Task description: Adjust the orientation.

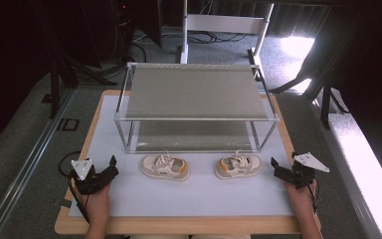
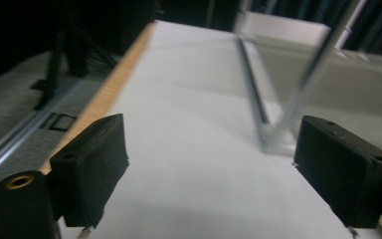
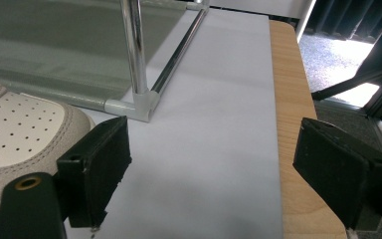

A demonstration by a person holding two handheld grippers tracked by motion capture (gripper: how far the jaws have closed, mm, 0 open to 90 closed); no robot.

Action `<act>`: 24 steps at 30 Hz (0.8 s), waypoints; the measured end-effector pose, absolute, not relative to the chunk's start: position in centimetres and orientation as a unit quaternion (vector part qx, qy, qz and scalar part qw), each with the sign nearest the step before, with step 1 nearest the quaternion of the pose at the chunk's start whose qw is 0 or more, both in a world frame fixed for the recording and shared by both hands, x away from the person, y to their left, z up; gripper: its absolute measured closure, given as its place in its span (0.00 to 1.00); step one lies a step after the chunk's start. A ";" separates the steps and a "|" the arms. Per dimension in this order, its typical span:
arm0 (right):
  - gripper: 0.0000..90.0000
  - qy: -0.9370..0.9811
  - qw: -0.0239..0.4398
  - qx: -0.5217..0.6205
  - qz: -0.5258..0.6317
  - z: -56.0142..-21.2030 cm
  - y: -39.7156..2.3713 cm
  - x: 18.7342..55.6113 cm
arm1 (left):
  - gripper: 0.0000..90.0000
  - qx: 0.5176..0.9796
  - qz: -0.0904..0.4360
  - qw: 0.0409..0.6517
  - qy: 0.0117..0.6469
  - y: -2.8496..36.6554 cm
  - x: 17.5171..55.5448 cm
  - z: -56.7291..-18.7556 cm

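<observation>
Meanwhile, Grippers Waiting Beside Shoes

Both are gaping wide, gripping nothing: left gripper [image 1: 110, 168] is resting just outside the left shoe [image 1: 165, 167], right gripper [image 1: 277, 168] just outside the right shoe [image 1: 238, 166]. Beyond them, the rack [image 1: 194, 92] is standing.

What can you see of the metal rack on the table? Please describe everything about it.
The rack is a two-level shelf with a frame of thin, shiny metal tubes and pale corner joints. Each level carries a flat grey sheet that looks like fabric. Both levels are empty. It stands upright on the white mat, toward the far side of the table. Two small beige shoes lie just in front of it; whether they touch it cannot be told. One front corner post appears close in the right gripper view.
</observation>
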State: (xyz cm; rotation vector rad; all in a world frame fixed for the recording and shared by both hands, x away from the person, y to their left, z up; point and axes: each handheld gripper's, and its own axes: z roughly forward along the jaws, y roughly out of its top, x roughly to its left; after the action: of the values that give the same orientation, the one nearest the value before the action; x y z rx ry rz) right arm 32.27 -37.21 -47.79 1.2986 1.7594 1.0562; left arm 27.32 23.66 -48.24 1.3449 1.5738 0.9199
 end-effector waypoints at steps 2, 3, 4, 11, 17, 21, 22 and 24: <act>0.16 0.679 0.349 0.501 0.408 -47.8 -37.2 32.3 | 0.15 0.545 0.363 0.426 0.624 23.4 27.3 -48.2; 0.16 0.679 0.349 0.501 0.408 -47.8 -37.2 32.3 | 0.15 0.555 0.355 0.426 0.620 23.2 27.4 -48.2; 0.16 0.679 0.349 0.500 0.408 -47.8 -37.2 32.3 | 0.15 0.567 0.340 0.433 0.613 22.6 27.5 -48.1; 0.16 0.679 0.350 0.500 0.407 -47.8 -37.2 32.3 | 0.15 0.623 0.292 0.438 0.579 20.8 28.2 -47.8; 0.16 0.680 0.350 0.500 0.407 -47.8 -37.2 32.3 | 0.16 0.657 0.262 0.451 0.544 19.5 28.3 -47.1; 0.16 0.680 0.350 0.500 0.407 -47.8 -37.2 32.3 | 0.16 0.681 0.245 0.459 0.515 18.5 28.4 -46.5; 0.16 0.680 0.350 0.500 0.407 -47.8 -37.2 32.3 | 0.16 0.685 0.246 0.458 0.511 18.3 28.4 -46.4; 0.16 0.681 0.350 0.499 0.406 -47.8 -37.2 32.3 | 0.16 0.695 0.232 0.461 0.500 17.9 28.5 -46.2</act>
State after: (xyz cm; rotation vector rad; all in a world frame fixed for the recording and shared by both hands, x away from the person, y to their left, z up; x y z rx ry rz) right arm 32.28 -37.19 -47.80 1.2927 1.7632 1.0527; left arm 28.48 17.87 -46.25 1.7099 1.2299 0.5711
